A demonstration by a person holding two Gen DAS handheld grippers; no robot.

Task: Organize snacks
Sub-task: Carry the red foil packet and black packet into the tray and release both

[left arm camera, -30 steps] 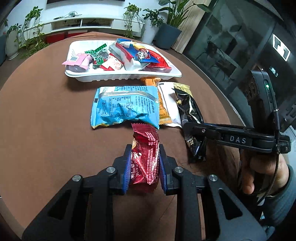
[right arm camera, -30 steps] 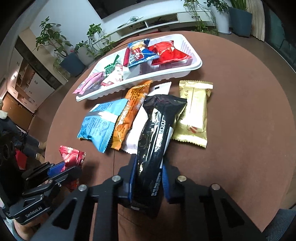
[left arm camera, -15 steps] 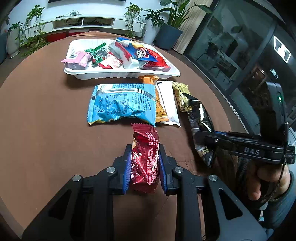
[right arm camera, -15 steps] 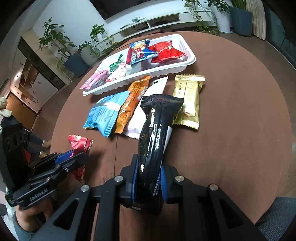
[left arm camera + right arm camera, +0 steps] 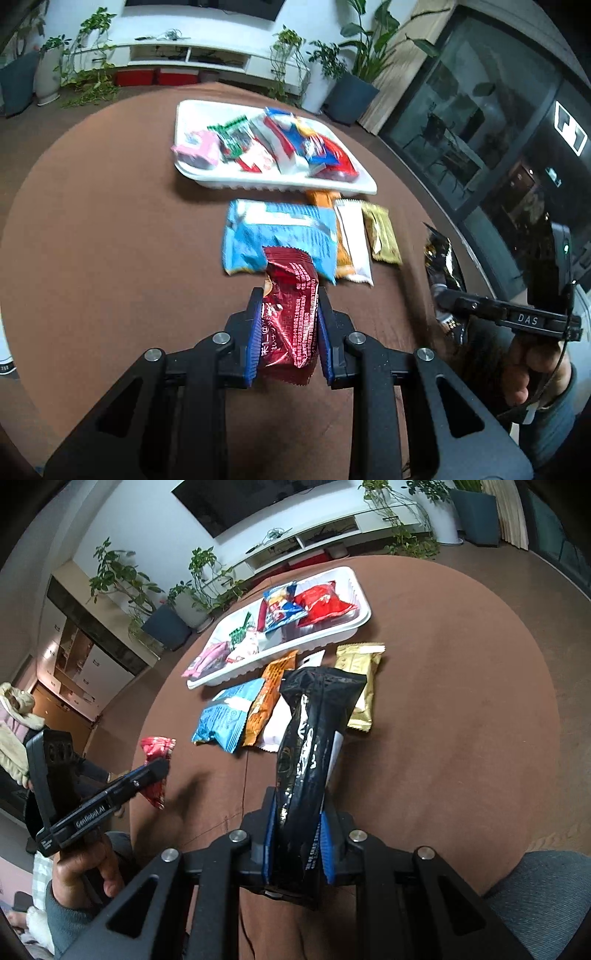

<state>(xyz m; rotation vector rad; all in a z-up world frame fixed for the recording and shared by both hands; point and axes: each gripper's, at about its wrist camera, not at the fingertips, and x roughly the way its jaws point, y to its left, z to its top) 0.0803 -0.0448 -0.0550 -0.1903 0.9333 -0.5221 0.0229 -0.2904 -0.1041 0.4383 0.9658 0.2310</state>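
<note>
Both packets lifted, brown table (image 5: pixel 110 240), plants (image 5: pixel 122 587)

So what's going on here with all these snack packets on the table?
A person is sorting snacks with a handheld gripper in each hand. The left gripper is shut on a dark red packet, and the right gripper is shut on a long black packet. A white tray on the brown table already holds several snacks; blue, orange, white and gold packets lie in front of it.
</note>
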